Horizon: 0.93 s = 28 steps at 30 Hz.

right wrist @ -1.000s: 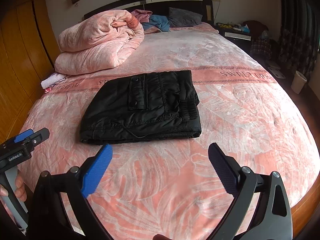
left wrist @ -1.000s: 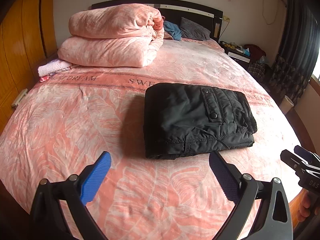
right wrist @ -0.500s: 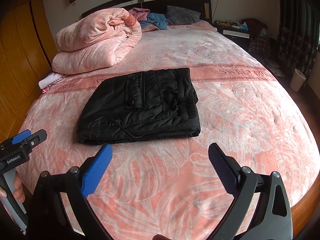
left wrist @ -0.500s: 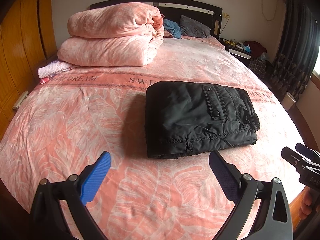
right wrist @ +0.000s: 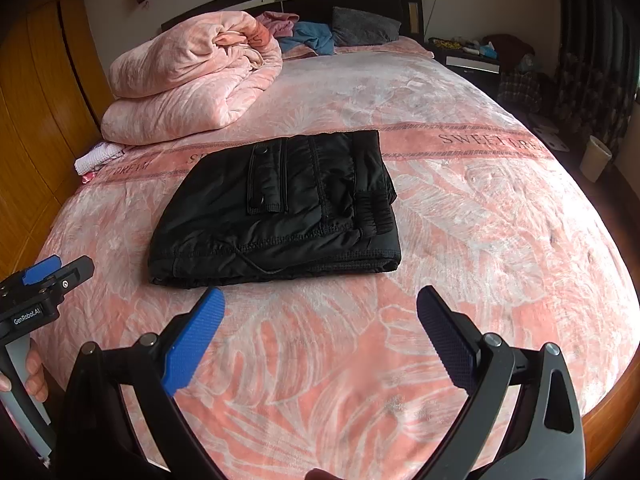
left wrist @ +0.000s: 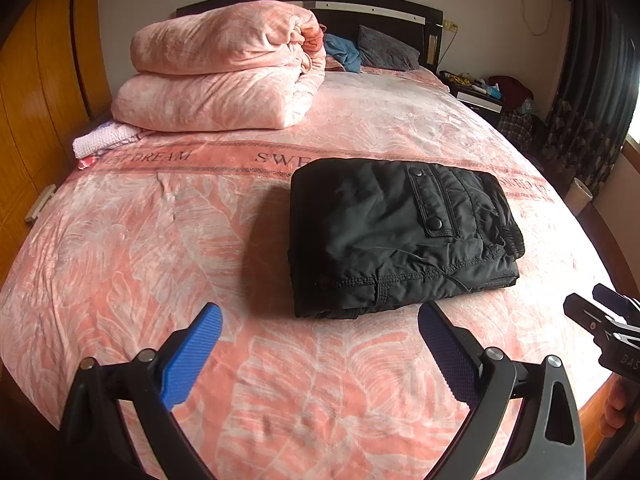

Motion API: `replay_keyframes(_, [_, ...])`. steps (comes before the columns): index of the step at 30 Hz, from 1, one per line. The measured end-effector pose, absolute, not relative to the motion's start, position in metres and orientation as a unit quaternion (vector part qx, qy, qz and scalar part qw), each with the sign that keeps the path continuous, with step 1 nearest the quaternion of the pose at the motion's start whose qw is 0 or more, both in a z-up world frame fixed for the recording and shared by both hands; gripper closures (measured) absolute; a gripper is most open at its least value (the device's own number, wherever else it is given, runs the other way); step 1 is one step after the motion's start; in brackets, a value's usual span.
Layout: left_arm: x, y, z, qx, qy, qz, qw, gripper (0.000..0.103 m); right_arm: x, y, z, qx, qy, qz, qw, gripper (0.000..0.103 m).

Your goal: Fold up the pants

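The black pants (left wrist: 396, 236) lie folded in a compact rectangle on the pink bed (left wrist: 160, 240), pocket flap on top; they also show in the right wrist view (right wrist: 280, 208). My left gripper (left wrist: 320, 320) is open and empty, held back from the near edge of the pants. My right gripper (right wrist: 320, 304) is open and empty, also short of the pants. The right gripper shows at the right edge of the left wrist view (left wrist: 608, 320), and the left gripper at the left edge of the right wrist view (right wrist: 44, 280).
A folded pink duvet (left wrist: 224, 68) sits at the back left of the bed, with a small white cloth (left wrist: 104, 140) beside it. Pillows and clothes lie by the headboard (right wrist: 320, 36). A wooden wardrobe (left wrist: 36, 92) stands left, a nightstand (left wrist: 480, 96) and bin (right wrist: 596, 156) right.
Both grippers have drawn back slightly from the pants and stay open. The pants have not moved.
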<state>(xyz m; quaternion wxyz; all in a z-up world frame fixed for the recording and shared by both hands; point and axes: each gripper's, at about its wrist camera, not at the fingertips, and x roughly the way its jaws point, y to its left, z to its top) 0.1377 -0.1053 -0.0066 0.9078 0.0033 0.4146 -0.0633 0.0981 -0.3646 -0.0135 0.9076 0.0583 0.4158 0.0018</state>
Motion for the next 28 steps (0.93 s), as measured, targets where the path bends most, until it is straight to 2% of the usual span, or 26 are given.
replay_keyframes(28, [0.143,-0.104,-0.011,0.013,0.415,-0.068,0.907,0.004,0.101,-0.367,-0.025,0.064,0.426,-0.001,0.902,0.005])
